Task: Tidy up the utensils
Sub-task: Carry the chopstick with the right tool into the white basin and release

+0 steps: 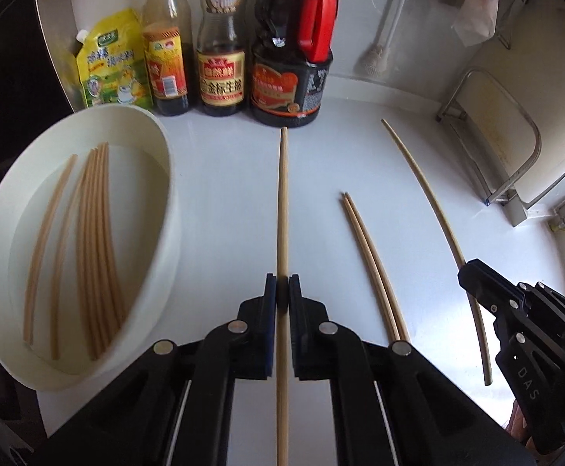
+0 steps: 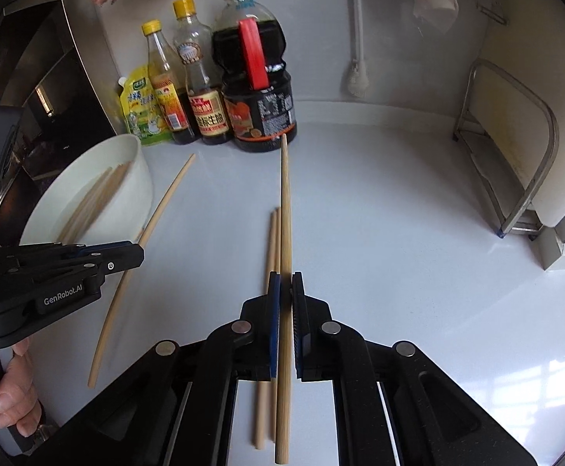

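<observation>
My left gripper (image 1: pixel 281 291) is shut on a wooden chopstick (image 1: pixel 282 202) that runs forward along its fingers, above the white counter. My right gripper (image 2: pixel 285 287) is shut on another chopstick (image 2: pixel 285 209), also held lengthwise. The right gripper shows in the left wrist view (image 1: pixel 476 275) with its chopstick (image 1: pixel 430 202). The left gripper shows in the right wrist view (image 2: pixel 127 256) with its chopstick (image 2: pixel 162 209). A pair of chopsticks (image 1: pixel 372 264) lies on the counter between the grippers, seen under the right gripper (image 2: pixel 269 310). A white bowl (image 1: pixel 158 178) at the left holds several chopsticks (image 1: pixel 96 248).
Sauce bottles (image 1: pixel 220 58) and a yellow pouch (image 1: pixel 111 62) stand along the back wall. A metal rack (image 2: pixel 515 155) with a board stands at the right. A dark appliance (image 2: pixel 41 89) is at the far left behind the bowl (image 2: pixel 135 178).
</observation>
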A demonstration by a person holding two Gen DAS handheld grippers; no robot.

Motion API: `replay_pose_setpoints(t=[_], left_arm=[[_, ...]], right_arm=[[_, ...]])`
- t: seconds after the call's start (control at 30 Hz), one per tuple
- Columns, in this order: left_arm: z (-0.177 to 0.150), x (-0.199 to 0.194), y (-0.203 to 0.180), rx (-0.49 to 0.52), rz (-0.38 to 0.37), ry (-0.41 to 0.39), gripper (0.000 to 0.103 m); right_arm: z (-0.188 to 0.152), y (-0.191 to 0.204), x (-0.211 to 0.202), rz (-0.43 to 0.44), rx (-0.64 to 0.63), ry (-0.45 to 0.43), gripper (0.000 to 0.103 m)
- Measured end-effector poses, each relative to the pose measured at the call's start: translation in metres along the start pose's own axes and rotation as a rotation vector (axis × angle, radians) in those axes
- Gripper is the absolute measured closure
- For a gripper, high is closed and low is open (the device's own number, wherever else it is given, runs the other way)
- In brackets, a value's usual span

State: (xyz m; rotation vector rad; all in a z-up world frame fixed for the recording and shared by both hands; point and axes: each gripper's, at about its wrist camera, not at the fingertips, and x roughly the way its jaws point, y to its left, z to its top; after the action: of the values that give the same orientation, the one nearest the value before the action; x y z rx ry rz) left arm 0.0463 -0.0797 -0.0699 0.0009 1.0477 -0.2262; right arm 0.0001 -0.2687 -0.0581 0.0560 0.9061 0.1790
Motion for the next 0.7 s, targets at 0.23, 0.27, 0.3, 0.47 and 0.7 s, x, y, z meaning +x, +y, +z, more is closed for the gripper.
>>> replay_pose_setpoints(t=[0.23,0.27,0.3,0.47,0.7], left_arm=[[0.026,-0.052,0.058,-0.002,0.022,-0.096,0.096],[0.029,-0.057,0.069,-0.005,0.039,-0.108,0.096],[0.030,-0.061,0.081,-0.005,0.051,-0.118,0.096],[0.037,-0.065,0.142,-0.038,0.101,-0.118,0.096],[0.032,-0.042,0.208,-0.093,0.139,-0.041,0.096]], right_arm=[[0.037,0.072,-0.006,0.082,-0.015,-0.050,0.097],[0.041,0.085,-0.003,0.090,-0.024,-0.056,0.097],[0.045,0.098,0.001,0.102,-0.035,-0.058,0.097],[0.065,0.159,0.027,0.157,-0.100,-0.038,0.097],[0.078,0.218,0.077,0.183,-0.151,0.047,0.097]])
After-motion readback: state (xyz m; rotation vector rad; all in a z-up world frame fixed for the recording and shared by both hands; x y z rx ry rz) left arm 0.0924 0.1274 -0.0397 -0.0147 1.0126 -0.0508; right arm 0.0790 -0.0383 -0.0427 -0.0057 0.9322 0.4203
